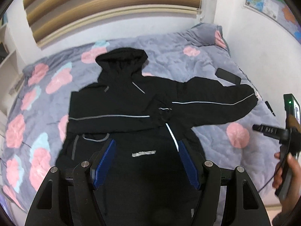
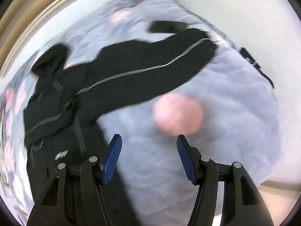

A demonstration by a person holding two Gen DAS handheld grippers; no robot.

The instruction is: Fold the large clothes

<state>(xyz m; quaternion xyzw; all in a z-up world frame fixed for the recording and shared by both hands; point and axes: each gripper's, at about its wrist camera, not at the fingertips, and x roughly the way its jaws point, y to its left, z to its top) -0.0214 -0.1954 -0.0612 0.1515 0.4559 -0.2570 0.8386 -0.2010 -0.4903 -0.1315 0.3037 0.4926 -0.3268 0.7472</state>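
Bedroom corner w/ white walls; bed covered by grey-lilac quilted blanket w/ pink flower print (image 1: 216, 66). Black hooded jacket w/ thin reflective piping (image 1: 120, 101) lies flat mid-bed, hood toward far edge, one sleeve (image 2: 150, 62) stretched toward bed's right edge, other sleeve folded across chest. Fabric judged soft, limp, light, prob. slick shell; best taken at sleeve cuff or hem, pinching deep. Left gripper (image 1: 145, 146) wide open, empty, over lower body panel. Right gripper (image 2: 149, 143) wide open, empty, over bare blanket.

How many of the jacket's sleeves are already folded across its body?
1. One sleeve lies folded across the jacket; the other sleeve stretches out flat toward the phone on the bed.
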